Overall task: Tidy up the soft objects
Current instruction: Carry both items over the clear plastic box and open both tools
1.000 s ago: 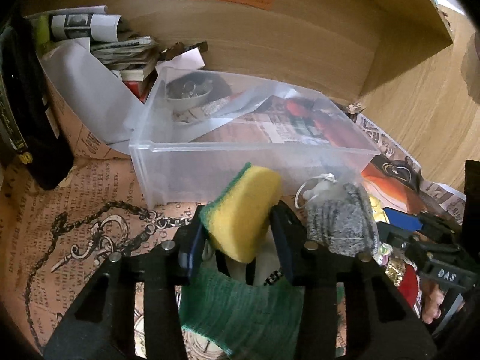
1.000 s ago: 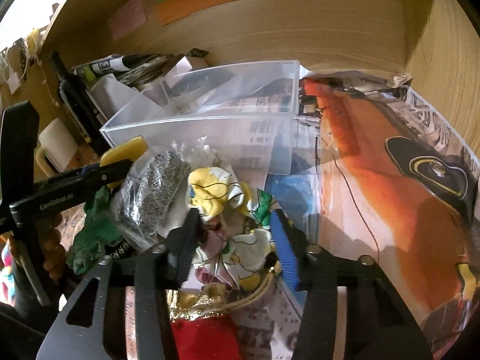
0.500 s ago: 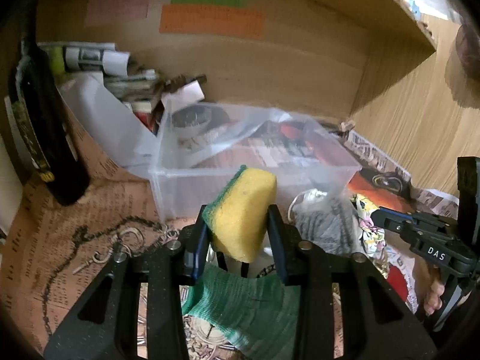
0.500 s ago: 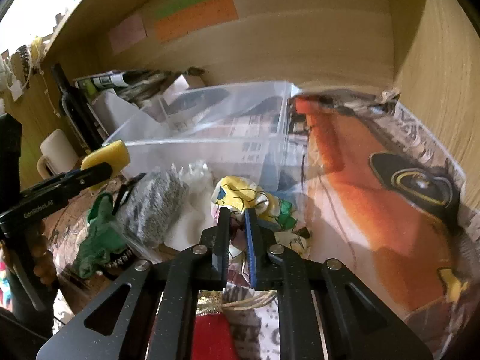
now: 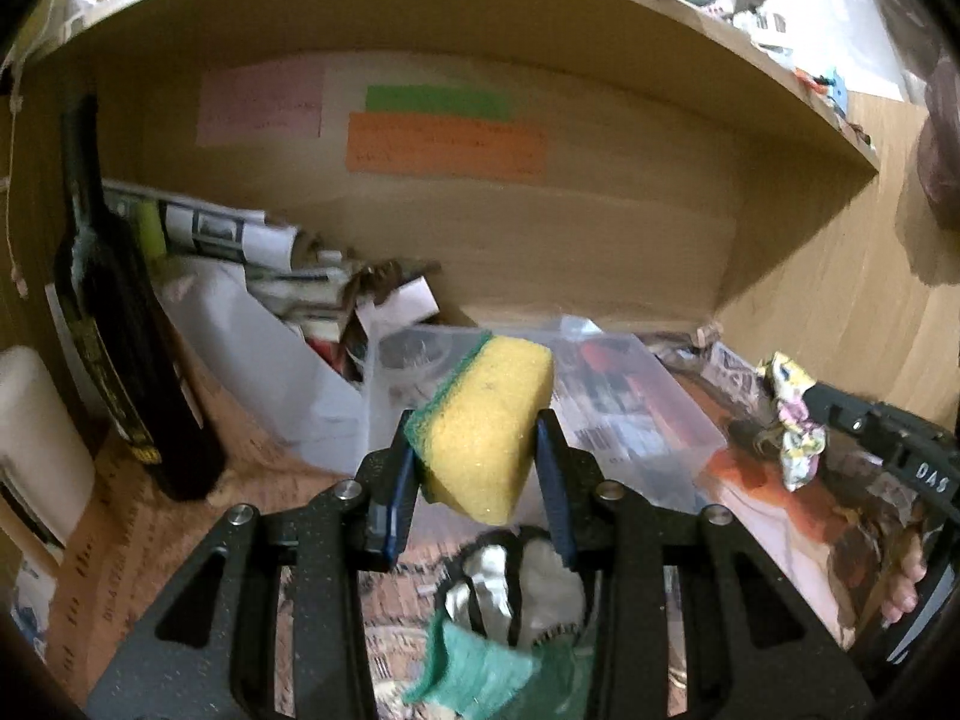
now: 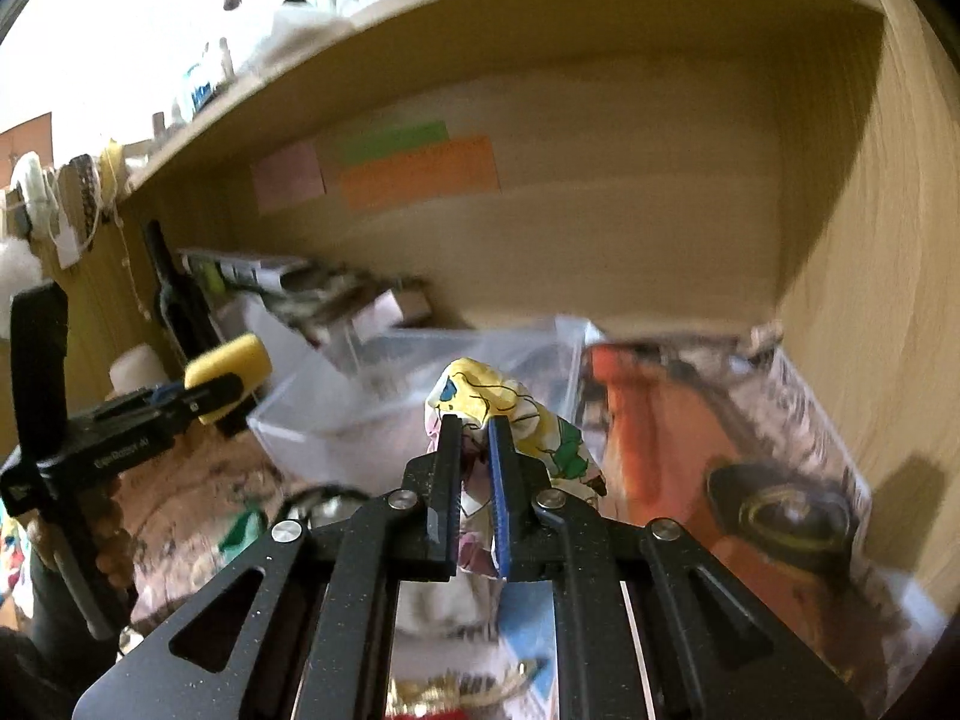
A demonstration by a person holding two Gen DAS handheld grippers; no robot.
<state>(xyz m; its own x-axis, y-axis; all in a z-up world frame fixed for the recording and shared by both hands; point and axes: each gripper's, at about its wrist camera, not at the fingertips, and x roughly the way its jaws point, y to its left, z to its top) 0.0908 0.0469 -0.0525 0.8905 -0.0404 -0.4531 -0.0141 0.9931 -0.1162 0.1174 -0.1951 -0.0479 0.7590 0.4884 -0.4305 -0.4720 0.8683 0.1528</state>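
Left tongs (image 5: 477,468) are clamped on a yellow foam sponge with green scouring face (image 5: 486,426), held above the bench. Right tongs (image 6: 475,480) are nearly closed on a crumpled printed cloth in yellow, white and green (image 6: 510,414), likewise lifted. Judged step: carrying both to the clear plastic bin (image 5: 636,414) just ahead; next comes release over its open top. Green mesh cloth (image 5: 480,672) remains below. A dark glass bottle (image 5: 120,360) and stacked papers (image 5: 240,240) crowd the bin's left.
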